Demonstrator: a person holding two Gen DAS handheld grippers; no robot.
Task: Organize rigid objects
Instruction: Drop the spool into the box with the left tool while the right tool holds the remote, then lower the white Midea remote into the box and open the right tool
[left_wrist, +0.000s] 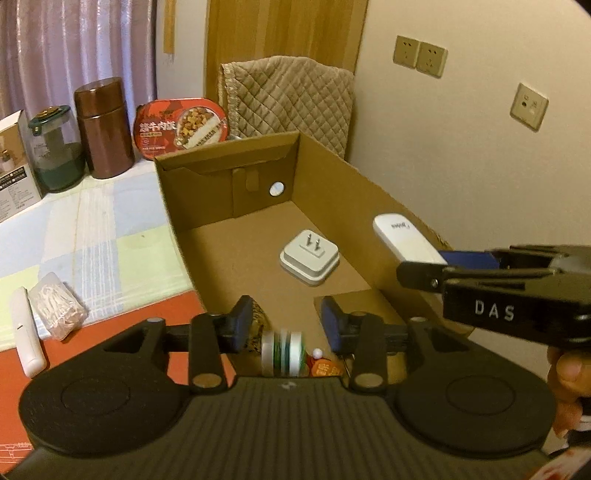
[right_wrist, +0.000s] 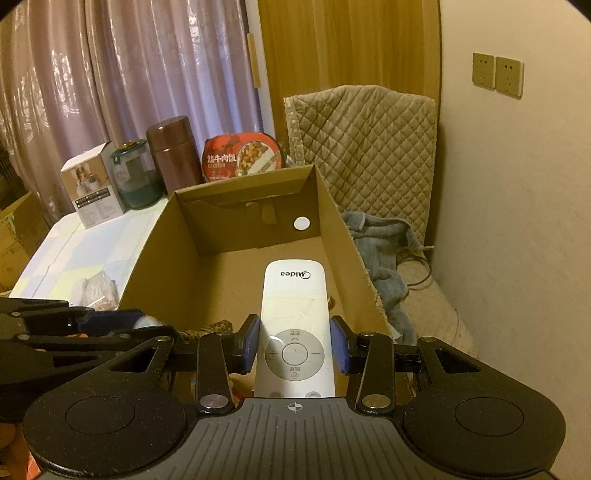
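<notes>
An open cardboard box (left_wrist: 369, 206) lies on the table, with a white plug adapter (left_wrist: 309, 260) on its floor. My left gripper (left_wrist: 288, 319) hangs over the box's near end. Its blue pads (left_wrist: 242, 317) stand apart from a blurred stack of white and green tape rolls (left_wrist: 283, 352) just below them, so it is open. My right gripper (right_wrist: 295, 343) is shut on a white Midea remote (right_wrist: 295, 306), held over the box (right_wrist: 166, 240). In the left wrist view that remote (left_wrist: 406, 240) juts out above the box's right wall, held by the right gripper (left_wrist: 424, 260).
At the table's back stand a brown canister (left_wrist: 103, 129), a glass jar (left_wrist: 55, 151), a red meal tub (left_wrist: 181, 125) and a white carton (right_wrist: 92, 188). A plastic packet (left_wrist: 55, 310) and a white stick-shaped device (left_wrist: 26, 332) lie left of the box. A quilted chair (right_wrist: 362, 155) stands behind it.
</notes>
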